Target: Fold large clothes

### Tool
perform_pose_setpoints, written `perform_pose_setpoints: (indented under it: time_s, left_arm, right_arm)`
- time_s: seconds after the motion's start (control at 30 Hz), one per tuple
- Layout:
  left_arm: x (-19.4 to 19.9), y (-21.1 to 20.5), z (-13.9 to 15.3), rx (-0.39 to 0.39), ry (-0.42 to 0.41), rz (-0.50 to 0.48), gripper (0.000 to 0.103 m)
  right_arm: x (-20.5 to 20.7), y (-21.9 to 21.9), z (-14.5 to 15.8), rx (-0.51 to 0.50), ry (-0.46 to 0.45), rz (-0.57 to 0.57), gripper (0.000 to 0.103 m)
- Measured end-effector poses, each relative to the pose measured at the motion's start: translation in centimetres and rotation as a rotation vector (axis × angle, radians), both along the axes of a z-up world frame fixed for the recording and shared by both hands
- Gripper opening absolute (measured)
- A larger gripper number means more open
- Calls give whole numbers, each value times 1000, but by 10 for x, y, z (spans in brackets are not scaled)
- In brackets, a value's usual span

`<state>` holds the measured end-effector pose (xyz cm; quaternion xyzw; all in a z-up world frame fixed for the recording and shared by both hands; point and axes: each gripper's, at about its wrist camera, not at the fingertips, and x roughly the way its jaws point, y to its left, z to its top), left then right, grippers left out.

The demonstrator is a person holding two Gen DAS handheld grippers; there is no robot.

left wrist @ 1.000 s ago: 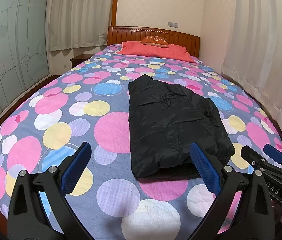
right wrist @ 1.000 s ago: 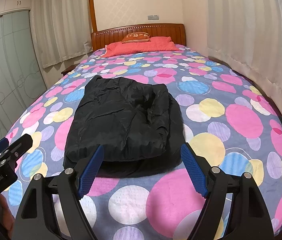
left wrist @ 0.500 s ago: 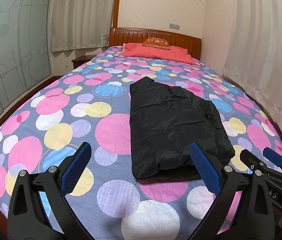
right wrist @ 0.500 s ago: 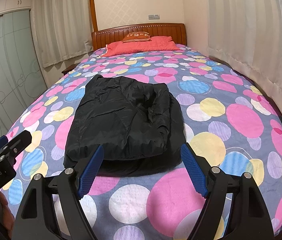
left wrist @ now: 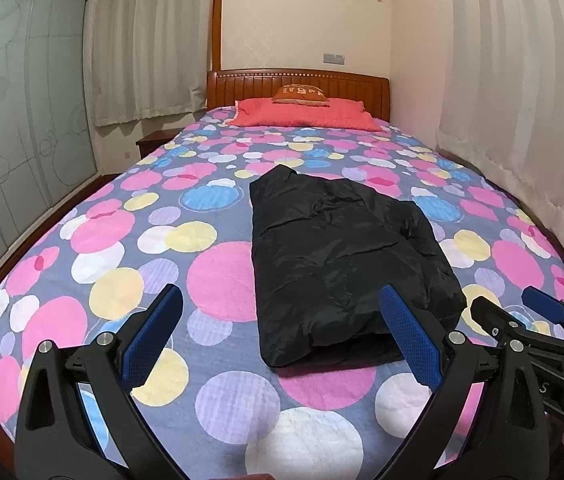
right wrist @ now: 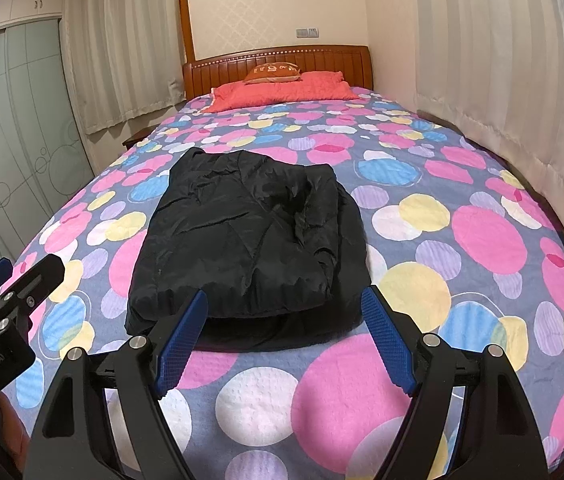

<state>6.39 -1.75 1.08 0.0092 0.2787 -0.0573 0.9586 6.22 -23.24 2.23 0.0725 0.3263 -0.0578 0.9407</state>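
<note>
Both tongs hung spread wide and empty near the foot of the bed (left wrist: pixel 82 240): the left gripper (left wrist: pixel 282 336) and the right gripper (right wrist: pixel 283 340). Just beyond their tips lay the black jacket (right wrist: pixel 242 240), a puffy, creased rectangle, apparently folded already. Little seemed left, perhaps tidying.

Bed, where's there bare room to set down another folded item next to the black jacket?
The bedspread is bare between the black jacket and the bed's left edge, and again on the jacket's right toward the curtain. The head end is taken by the red pillow; the foot strip is crowded by both open grippers.
</note>
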Motion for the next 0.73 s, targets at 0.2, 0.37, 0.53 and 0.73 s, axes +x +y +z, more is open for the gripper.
perform_pose_setpoints:
  time_s: [0.2,0.37,0.53,0.73]
  left_arm:
    - [2,-4,-6,4,17,-11,101]
    - [1,-5,-15,7,29,22,101]
    - [5,-4,-20,30,-1,43,101]
    - [30,12,-40,1,94,53,101]
  right_arm:
    - [1,-4,-6,7,11,5,78]
    - [2,-7,-9,15,22,7,78]
    - [6,-15,-14,31,36,4,78]
    - [13,-32,-26,35,56,-26,78]
